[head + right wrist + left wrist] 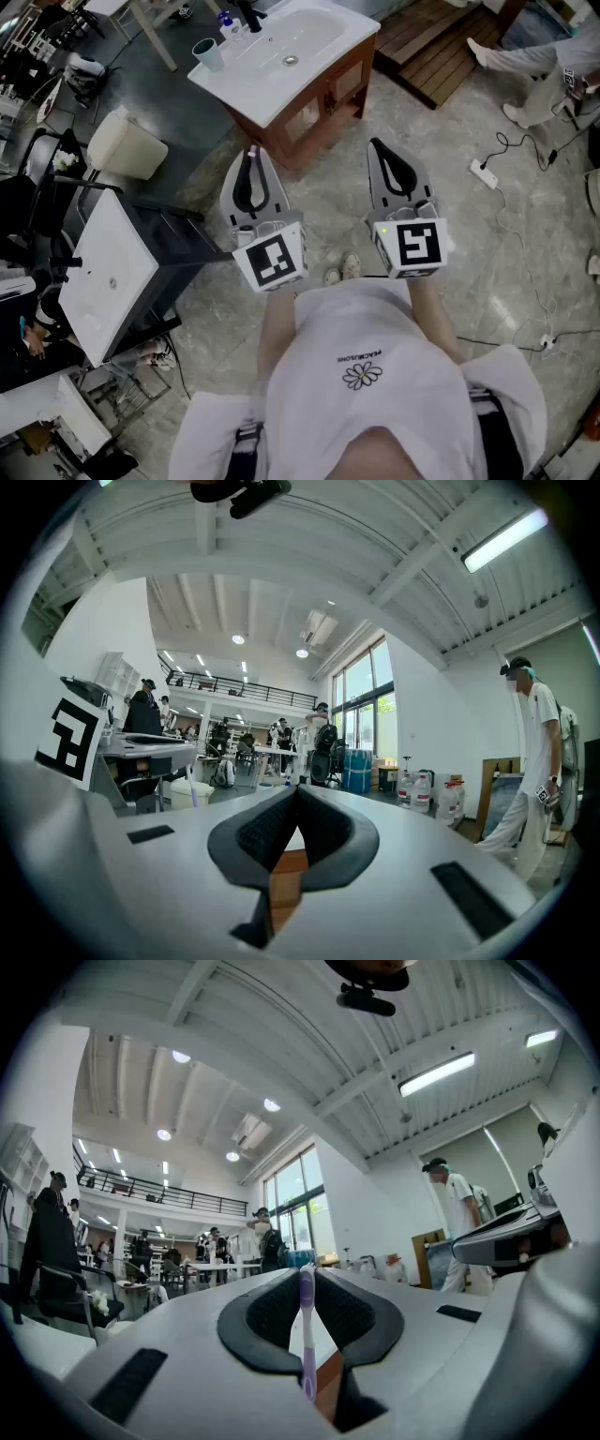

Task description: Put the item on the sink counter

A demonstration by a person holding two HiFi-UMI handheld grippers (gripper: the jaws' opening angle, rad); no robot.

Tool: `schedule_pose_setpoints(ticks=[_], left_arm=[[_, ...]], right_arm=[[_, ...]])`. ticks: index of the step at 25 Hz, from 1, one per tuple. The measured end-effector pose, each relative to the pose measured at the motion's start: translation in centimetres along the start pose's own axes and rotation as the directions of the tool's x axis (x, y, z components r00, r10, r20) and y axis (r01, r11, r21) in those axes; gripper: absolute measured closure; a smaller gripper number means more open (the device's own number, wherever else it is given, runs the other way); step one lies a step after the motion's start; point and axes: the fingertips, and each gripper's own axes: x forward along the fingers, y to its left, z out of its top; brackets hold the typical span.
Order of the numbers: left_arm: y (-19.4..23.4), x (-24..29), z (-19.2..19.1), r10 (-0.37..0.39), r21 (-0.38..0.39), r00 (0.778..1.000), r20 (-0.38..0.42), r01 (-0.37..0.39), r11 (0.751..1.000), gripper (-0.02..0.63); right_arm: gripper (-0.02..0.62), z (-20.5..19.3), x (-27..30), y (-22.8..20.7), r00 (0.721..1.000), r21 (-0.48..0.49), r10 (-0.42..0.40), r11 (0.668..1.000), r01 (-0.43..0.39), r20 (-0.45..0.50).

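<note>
The white sink counter (323, 73) on a wooden cabinet stands ahead of me, slightly to the left. My left gripper (252, 152) hovers just short of the cabinet's near corner. It is shut on a purple toothbrush (307, 1330), which stands upright between the jaws in the left gripper view, and its tip (253, 149) pokes out past the jaw ends. My right gripper (376, 143) is level with the left one, over the stone floor. The right gripper (296, 791) is shut with nothing between its jaws.
A teal cup (208, 53), small bottles and a black faucet (249, 15) occupy the counter's far left end. A second white basin (105, 272) on a dark stand is at my left, and a beige bin (126, 146) stands beyond it. A power strip (485, 173) with cables lies on the floor to the right. A person (539, 61) is at the top right.
</note>
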Motion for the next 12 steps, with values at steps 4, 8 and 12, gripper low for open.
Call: schedule_pose_setpoints(ticks=[4,8,12], left_arm=[[-0.02,-0.31,-0.55,-0.022,0.075,1.000,-0.017,0.023,0.997,0.548],[0.12,-0.32,-0.47,-0.016,0.055,1.000,-0.016,0.017,0.998,0.548],[-0.01,-0.08,-0.57,-0.023,0.045,1.000,-0.018,0.024,0.999,0.548]], right_arm=[[0.584,-0.25,-0.10,0.14,1.000,0.003,0.006,1.000,-0.006,-0.008],[0.584,-0.32,-0.13,0.42,1.000,-0.004,0.019,1.000,-0.019,-0.008],[0.584,-0.58,-0.11,0.13,1.000,0.000,0.020,1.000,-0.020,-0.014]])
